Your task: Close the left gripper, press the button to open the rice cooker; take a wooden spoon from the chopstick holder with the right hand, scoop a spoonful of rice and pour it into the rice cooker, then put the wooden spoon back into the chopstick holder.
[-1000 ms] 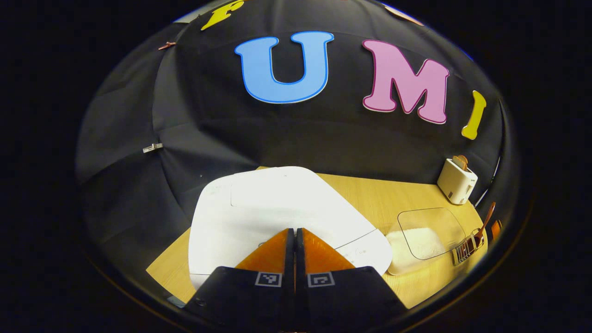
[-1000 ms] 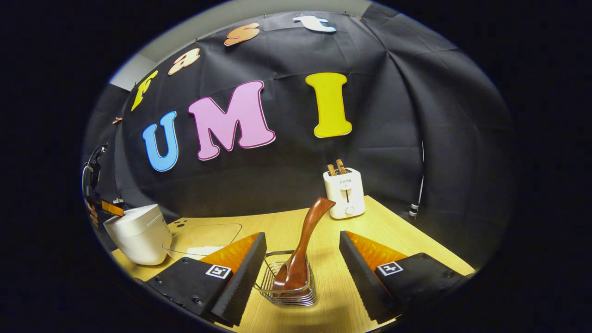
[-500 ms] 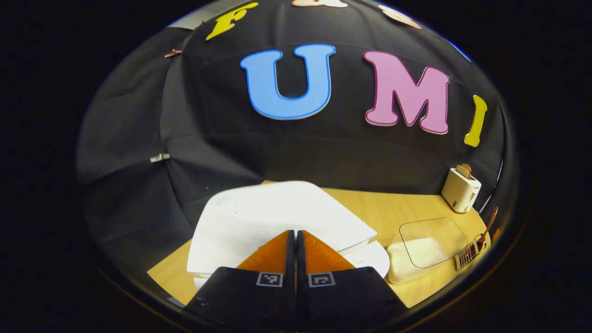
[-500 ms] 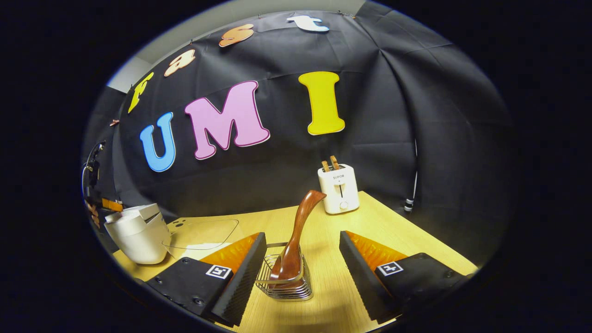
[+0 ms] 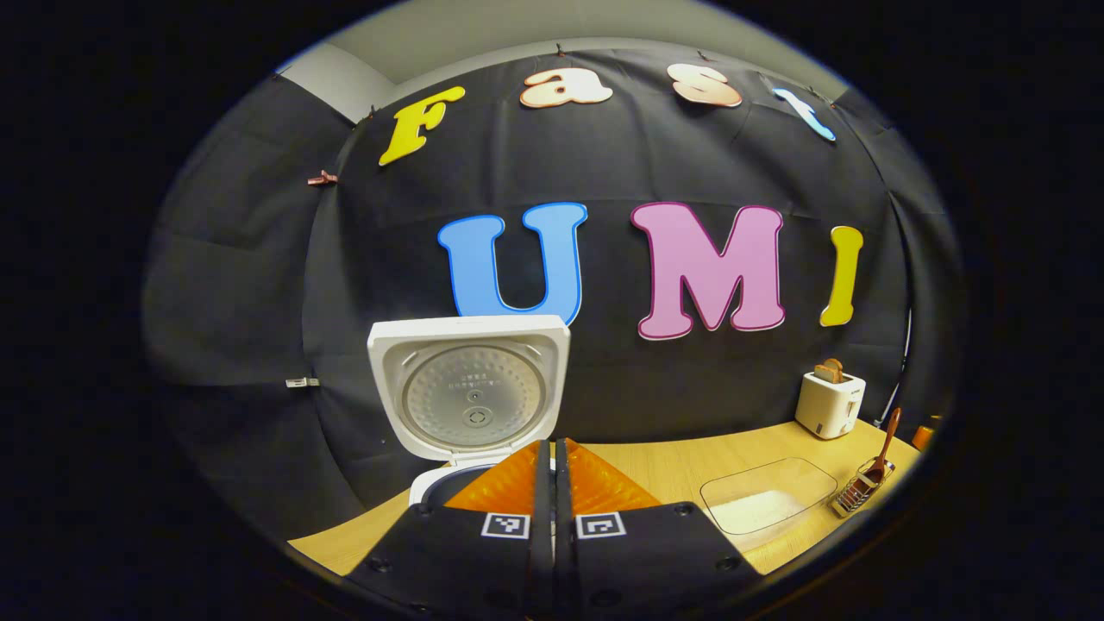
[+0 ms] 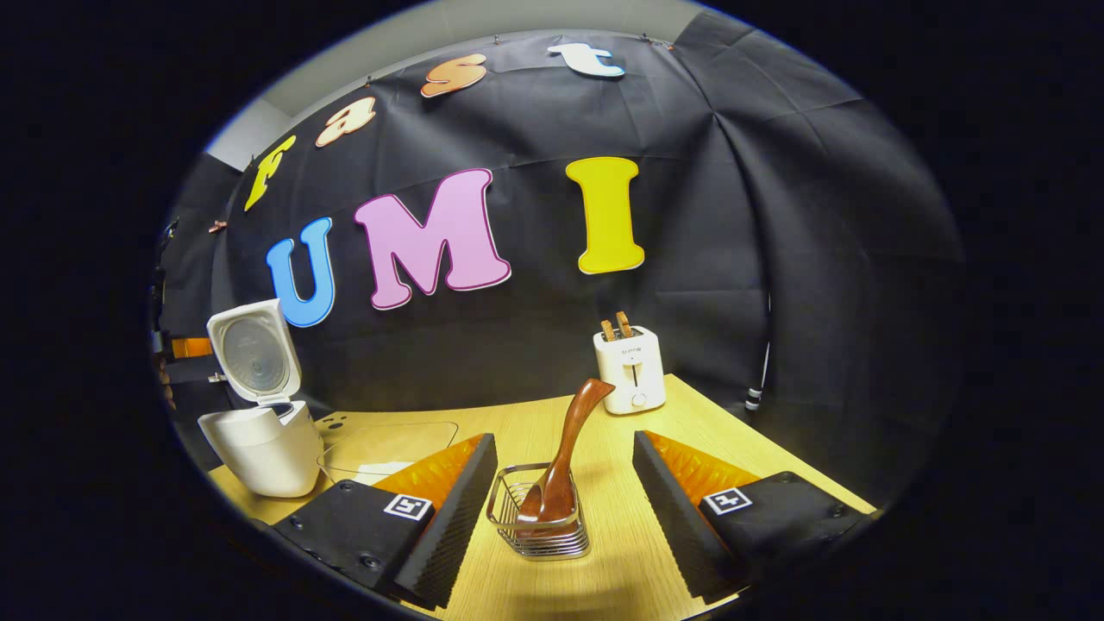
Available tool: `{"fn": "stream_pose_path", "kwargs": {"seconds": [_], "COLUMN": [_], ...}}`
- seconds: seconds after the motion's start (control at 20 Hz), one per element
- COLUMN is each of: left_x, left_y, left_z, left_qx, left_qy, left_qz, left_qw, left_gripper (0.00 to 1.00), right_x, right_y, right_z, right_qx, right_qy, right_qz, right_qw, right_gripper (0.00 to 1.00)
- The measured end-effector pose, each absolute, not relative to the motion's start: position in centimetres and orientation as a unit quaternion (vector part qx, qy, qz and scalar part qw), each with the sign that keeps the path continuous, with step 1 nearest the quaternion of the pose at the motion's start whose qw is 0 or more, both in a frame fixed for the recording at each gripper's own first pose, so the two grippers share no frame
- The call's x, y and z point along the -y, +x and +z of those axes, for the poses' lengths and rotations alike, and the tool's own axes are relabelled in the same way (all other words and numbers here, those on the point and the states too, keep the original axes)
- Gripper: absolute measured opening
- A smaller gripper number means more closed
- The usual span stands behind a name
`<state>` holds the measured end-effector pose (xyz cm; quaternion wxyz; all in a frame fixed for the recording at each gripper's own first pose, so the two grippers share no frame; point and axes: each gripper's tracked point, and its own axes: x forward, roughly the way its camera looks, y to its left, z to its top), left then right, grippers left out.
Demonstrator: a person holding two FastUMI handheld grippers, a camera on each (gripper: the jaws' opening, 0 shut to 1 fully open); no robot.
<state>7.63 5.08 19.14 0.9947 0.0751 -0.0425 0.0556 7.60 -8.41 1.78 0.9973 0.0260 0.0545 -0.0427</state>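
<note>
Left gripper view: left gripper [image 5: 552, 448] at the bottom of the view, its two fingers [image 5: 504, 487] pressed flat together with nothing between them. Just beyond the tips sits the white rice cooker [image 5: 470, 388], its lid standing upright and open, ribbed round inner plate facing the camera; a slice of the dark inner pot shows under the lid. To the right on the light wooden desk [image 5: 673, 466] lies a clear rectangular plastic tray of white rice [image 5: 763, 504]. Just beside it, farther right, the wire chopstick holder [image 5: 854, 493] with the dark brown wooden spoon [image 5: 884, 444] leaning up out of it. Behind, near the wall, a small white toaster [image 5: 830, 404] with bread in its slot.

Right gripper view: right gripper [image 6: 565, 479] with fingers spread wide, nothing held. Holder stands on the desk between the two fingers, touching neither. Spoon rests bowl-down in the holder, handle tilted up and to the right. Tray is left of the holder, partly hidden by the near finger; cooker at the far left desk edge, lid up. Toaster at the back, well apart from the holder.
</note>
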Motion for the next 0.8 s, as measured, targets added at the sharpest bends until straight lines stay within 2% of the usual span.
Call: {"fn": "stream_pose_path", "kwargs": {"seconds": [0.1,0.2,0.25,0.3,0.55,0.65,0.8], "left_x": [-4.8,-4.4,-4.3,-3.8,-2.1,-1.7,-1.1], "left_y": [6.1,4.9,4.5,4.2,3.5,3.4,3.2], "left_z": [19.9,19.4,18.7,17.9,13.8,12.4,10.5], "left_qx": [0.068,0.075,0.07,0.065,0.049,0.043,0.025], "left_qy": [0.083,0.085,0.081,0.07,0.049,0.056,0.028], "left_qz": [0.05,0.046,0.04,0.029,-0.022,-0.027,-0.037], "left_qw": [0.993,0.992,0.993,0.995,0.997,0.997,0.999], "left_gripper": [0.05,0.11,0.22,0.27,0.91,0.98,0.98], "right_x": [7.9,7.3,6.9,6.4,6.6,7.3,9.0], "right_y": [7.4,7.4,7.5,7.6,9.0,10.3,12.2], "right_z": [1.9,1.6,1.6,1.5,1.1,0.6,-0.4], "right_qx": [-0.057,-0.06,-0.064,-0.066,-0.078,-0.09,-0.112], "right_qy": [0.022,0.021,0.022,0.021,0.015,0.031,0.049], "right_qz": [-0.041,-0.038,-0.035,-0.032,-0.038,-0.036,-0.047], "right_qw": [0.997,0.997,0.997,0.997,0.996,0.995,0.991], "right_gripper": [0.98,0.98,0.98,0.98,0.98,0.98,0.98]}}
